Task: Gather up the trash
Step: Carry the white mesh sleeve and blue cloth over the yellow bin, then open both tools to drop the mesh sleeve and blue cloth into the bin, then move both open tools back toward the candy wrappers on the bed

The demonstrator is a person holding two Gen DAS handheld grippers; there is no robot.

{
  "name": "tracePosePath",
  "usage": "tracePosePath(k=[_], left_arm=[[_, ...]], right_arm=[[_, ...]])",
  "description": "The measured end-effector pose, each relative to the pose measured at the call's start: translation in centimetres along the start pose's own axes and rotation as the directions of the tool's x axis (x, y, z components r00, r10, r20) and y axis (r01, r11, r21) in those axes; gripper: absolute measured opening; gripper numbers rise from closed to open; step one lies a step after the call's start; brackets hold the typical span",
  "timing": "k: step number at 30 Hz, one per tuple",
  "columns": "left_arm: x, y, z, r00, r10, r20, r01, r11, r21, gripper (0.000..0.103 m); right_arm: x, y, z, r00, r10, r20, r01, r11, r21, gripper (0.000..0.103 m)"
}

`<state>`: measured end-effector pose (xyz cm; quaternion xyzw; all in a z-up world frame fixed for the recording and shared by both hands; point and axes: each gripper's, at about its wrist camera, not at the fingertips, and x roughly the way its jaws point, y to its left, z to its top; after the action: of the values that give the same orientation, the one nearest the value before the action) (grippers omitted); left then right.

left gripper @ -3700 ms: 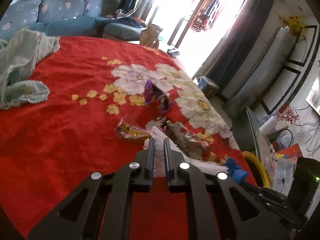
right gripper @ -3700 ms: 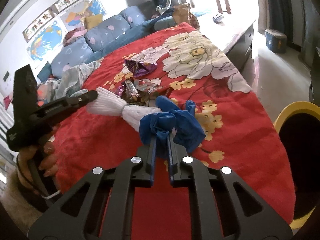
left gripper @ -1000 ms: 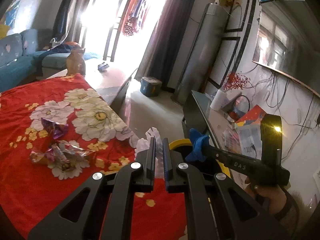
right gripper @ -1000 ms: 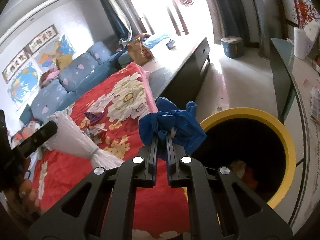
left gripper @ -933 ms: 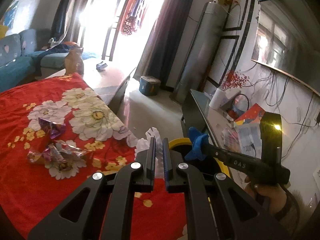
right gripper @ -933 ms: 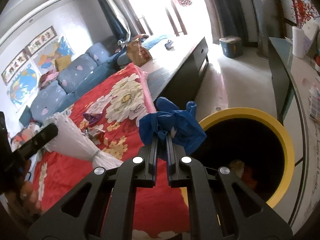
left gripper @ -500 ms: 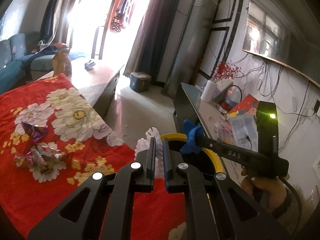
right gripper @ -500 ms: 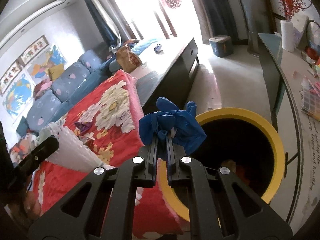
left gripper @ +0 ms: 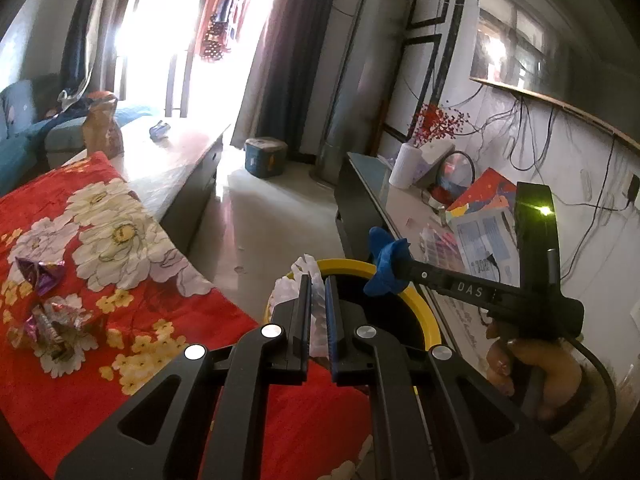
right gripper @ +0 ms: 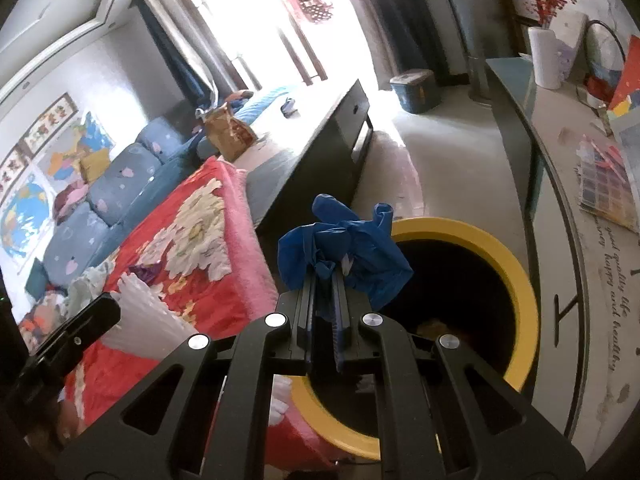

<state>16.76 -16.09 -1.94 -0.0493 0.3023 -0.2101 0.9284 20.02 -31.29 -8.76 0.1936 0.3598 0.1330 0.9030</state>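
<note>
My left gripper (left gripper: 316,292) is shut on a white foam net (left gripper: 306,272) and holds it at the near rim of the yellow bin (left gripper: 426,320). The net also shows in the right wrist view (right gripper: 148,312). My right gripper (right gripper: 324,280) is shut on a crumpled blue glove (right gripper: 348,248) and holds it over the left rim of the bin (right gripper: 516,288). The glove also shows in the left wrist view (left gripper: 386,266). Purple and foil candy wrappers (left gripper: 48,300) lie on the red flowered cloth (left gripper: 80,392).
The bin stands on the floor between the red-covered table and a dark sideboard (left gripper: 360,208) with papers, a paper roll and a vase. A low cabinet (right gripper: 320,152), a blue sofa (right gripper: 104,200) and a teal box (left gripper: 266,158) stand farther off.
Both grippers have swung from the table to the yellow bin, carrying the foam net and the blue glove. In the last second the bin has drawn nearer under both.
</note>
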Motion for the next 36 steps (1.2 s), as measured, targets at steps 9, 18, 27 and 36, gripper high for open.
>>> tracePosePath(k=[9,18,27,36], left_arm=[[2.1,-1.4,0.0,1.000,-0.009,-0.010,0.010,0.999,0.032,0.007],[4.4,-2.0,-0.6,0.999,-0.004,-0.041,0.006,0.999,0.046,0.007],[6.1,-0.9,-1.5,0.996,0.032,-0.079,-0.031,0.999,0.008,0.061],[4.2,1.7,-1.9,0.995,0.090,-0.049,-0.093,0.994,-0.051,0.094]], right_arm=[[0.2,-1.4,-0.1,1.000,-0.030,-0.006,0.030,0.999,0.028,0.004],[1.0,-2.7,-0.4,0.998,-0.050,-0.031,0.052,0.997,0.050,0.004],[1.5,-3.6,-0.7,0.996,-0.069,-0.056,0.074,0.994,0.084,0.044],[1.2,-3.0,-0.8,0.994,-0.101,-0.030,0.103,0.993,0.061,0.064]])
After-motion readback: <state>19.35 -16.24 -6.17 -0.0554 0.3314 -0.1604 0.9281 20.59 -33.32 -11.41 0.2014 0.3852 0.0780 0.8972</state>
